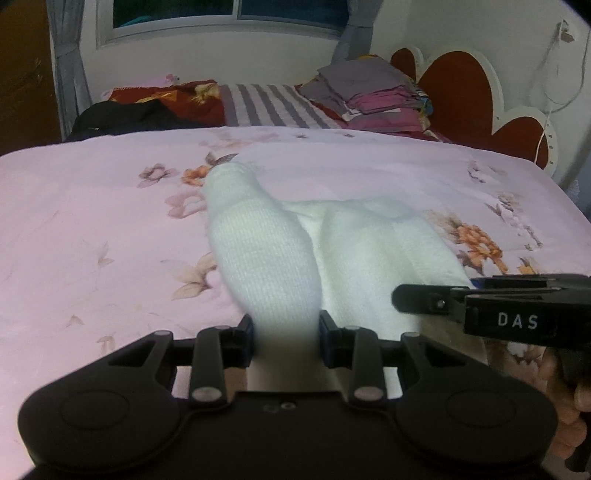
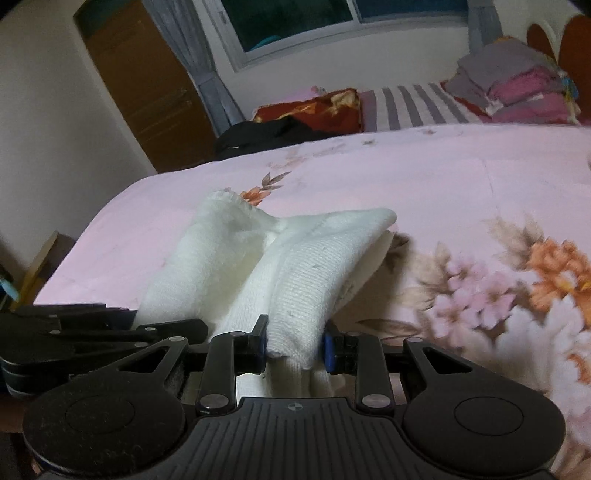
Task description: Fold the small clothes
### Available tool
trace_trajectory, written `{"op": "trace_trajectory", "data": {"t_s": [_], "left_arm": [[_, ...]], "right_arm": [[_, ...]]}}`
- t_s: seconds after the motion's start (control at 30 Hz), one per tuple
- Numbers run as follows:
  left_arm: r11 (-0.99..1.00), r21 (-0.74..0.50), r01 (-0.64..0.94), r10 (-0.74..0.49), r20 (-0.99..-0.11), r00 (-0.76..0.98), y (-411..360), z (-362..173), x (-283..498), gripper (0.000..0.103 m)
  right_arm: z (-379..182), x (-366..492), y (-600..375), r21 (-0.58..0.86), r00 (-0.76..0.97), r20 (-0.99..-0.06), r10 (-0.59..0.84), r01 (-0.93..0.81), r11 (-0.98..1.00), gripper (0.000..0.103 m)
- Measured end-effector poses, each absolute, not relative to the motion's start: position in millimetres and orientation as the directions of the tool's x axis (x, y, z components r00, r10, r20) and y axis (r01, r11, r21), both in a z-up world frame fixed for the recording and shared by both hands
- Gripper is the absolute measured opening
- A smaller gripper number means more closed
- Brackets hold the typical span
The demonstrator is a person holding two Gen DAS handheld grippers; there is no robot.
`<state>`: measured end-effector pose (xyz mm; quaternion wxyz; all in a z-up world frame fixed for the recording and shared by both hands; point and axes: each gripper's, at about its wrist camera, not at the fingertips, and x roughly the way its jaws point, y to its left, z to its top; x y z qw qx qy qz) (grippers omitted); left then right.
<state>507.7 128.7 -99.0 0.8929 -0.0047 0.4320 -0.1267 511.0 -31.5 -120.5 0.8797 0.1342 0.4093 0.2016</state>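
Garment (image 1: 280, 258) between both grippers' fingers (image 2: 260, 339).

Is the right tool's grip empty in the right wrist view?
No, the right tool is shut on a fold of the white knit garment, which bunches between its blue-tipped fingers.

One white knit garment (image 1: 266, 243), two grippers, left (image 1: 285, 332) and right (image 2: 295, 341), one stack of folded clothes (image 1: 373, 94), one window (image 1: 229, 13)

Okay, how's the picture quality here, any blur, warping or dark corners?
Left wrist view: white garment blown out and soft near the left gripper; bed edge bows. Right wrist view: floral bedspread smeared at right; right gripper sharp; corners dark.
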Motion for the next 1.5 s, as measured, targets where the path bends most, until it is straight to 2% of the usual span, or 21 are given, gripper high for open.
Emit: {"op": "trace_trajectory", "data": {"t_s": [0.1, 0.2, 0.23, 0.33, 0.37, 0.4, 0.43, 0.53, 0.57, 0.6, 0.67, 0.77, 0.8, 0.9, 1.1, 1.17, 1.23, 1.3, 1.37, 1.47, 1.5], "left_arm": [[0.965, -0.131, 0.229, -0.243, -0.781, 0.576, 133.3, -111.2, 512.7, 0.033], [0.964, -0.132, 0.233, -0.246, -0.779, 0.576, 138.0, -122.3, 513.7, 0.041], [0.965, -0.13, 0.229, -0.242, -0.778, 0.579, 138.4, -124.8, 513.6, 0.048], [0.975, -0.084, 0.204, -0.193, -0.775, 0.602, 142.2, -129.7, 513.2, 0.079], [0.977, -0.076, 0.201, -0.184, -0.777, 0.602, 145.8, -130.2, 513.5, 0.087], [0.975, -0.09, 0.202, -0.195, -0.778, 0.597, 152.1, -128.4, 512.5, 0.087], [0.974, -0.124, 0.192, -0.217, -0.764, 0.608, 162.8, -122.0, 510.6, 0.086], [0.955, -0.257, 0.149, -0.287, -0.671, 0.684, 197.7, -100.8, 507.7, 0.08], [0.947, -0.286, 0.147, -0.305, -0.652, 0.694, 203.5, -96.1, 513.2, 0.069], [0.945, -0.287, 0.153, -0.309, -0.641, 0.703, 203.6, -92.8, 519.4, 0.064], [0.941, -0.271, 0.204, -0.333, -0.626, 0.706, 195.1, -89.7, 534.0, 0.041], [0.931, -0.262, 0.253, -0.364, -0.65, 0.667, 175.6, -98.9, 554.9, 0.022], [0.934, -0.249, 0.258, -0.358, -0.665, 0.656, 169.7, -104.5, 561.1, 0.02], [0.918, -0.268, 0.292, -0.393, -0.721, 0.572, 155.2, -129.8, 568.0, 0.018], [0.918, -0.257, 0.303, -0.394, -0.688, 0.609, 162.6, -123.1, 547.2, 0.018], [0.927, -0.226, 0.299, -0.369, -0.685, 0.628, 166.4, -109.9, 530.2, 0.017], [0.918, -0.262, 0.297, -0.395, -0.667, 0.632, 170.6, -101.5, 509.2, 0.018], [0.919, -0.248, 0.307, -0.392, -0.668, 0.633, 165.7, -97.2, 492.7, 0.018], [0.925, -0.217, 0.313, -0.371, -0.694, 0.617, 155.8, -104.1, 482.4, 0.018], [0.935, -0.182, 0.304, -0.336, -0.729, 0.597, 146.6, -122.6, 479.6, 0.019], [0.938, -0.18, 0.295, -0.329, -0.725, 0.605, 146.0, -119.3, 476.7, 0.017]], "right_arm": [[-136.9, 517.2, -32.2, 0.422, 0.573, -0.686, 0.449, -0.19, 0.887, 0.028], [-156.2, 521.7, -40.9, 0.45, 0.557, -0.705, 0.44, -0.129, 0.884, 0.028], [-159.1, 521.4, -43.9, 0.464, 0.556, -0.702, 0.445, -0.117, 0.878, 0.028], [-162.3, 522.4, -48.2, 0.482, 0.559, -0.691, 0.459, -0.116, 0.868, 0.031], [-162.0, 521.8, -49.0, 0.487, 0.56, -0.688, 0.463, -0.116, 0.865, 0.044], [-160.9, 520.4, -50.5, 0.475, 0.562, -0.695, 0.449, -0.11, 0.873, 0.056], [-157.6, 519.8, -53.1, 0.441, 0.57, -0.711, 0.413, -0.096, 0.892, 0.07], [-136.5, 515.7, -70.8, 0.404, 0.65, -0.666, 0.367, -0.101, 0.909, 0.069], [-128.3, 519.4, -73.7, 0.39, 0.676, -0.646, 0.355, -0.107, 0.915, 0.064], [-122.1, 524.5, -72.6, 0.379, 0.689, -0.633, 0.354, -0.124, 0.917, 0.043], [-113.7, 542.6, -58.4, 0.338, 0.674, -0.643, 0.362, -0.174, 0.925, 0.023], [-115.9, 562.5, -27.8, 0.242, 0.651, -0.673, 0.351, -0.254, 0.936, 0.022], [-120.3, 566.4, -20.4, 0.224, 0.639, -0.686, 0.348, -0.271, 0.936, 0.022], [-144.0, 573.7, -6.5, 0.132, 0.591, -0.755, 0.284, -0.287, 0.949, 0.022], [-149.9, 564.9, -27.1, 0.125, 0.61, -0.758, 0.232, -0.214, 0.969, 0.023], [-131.1, 553.2, -35.3, 0.178, 0.637, -0.722, 0.27, -0.207, 0.962, 0.023], [-116.9, 531.8, -39.4, 0.226, 0.647, -0.692, 0.319, -0.225, 0.948, 0.023], [-111.0, 515.4, -27.7, 0.221, 0.629, -0.695, 0.348, -0.274, 0.936, 0.023], [-112.5, 498.5, -15.8, 0.198, 0.612, -0.703, 0.362, -0.321, 0.926, 0.023], [-139.9, 499.9, 0.4, 0.073, 0.583, -0.771, 0.256, -0.319, 0.945, 0.023], [-143.5, 500.4, -2.3, 0.081, 0.579, -0.776, 0.251, -0.304, 0.949, 0.023]]}}
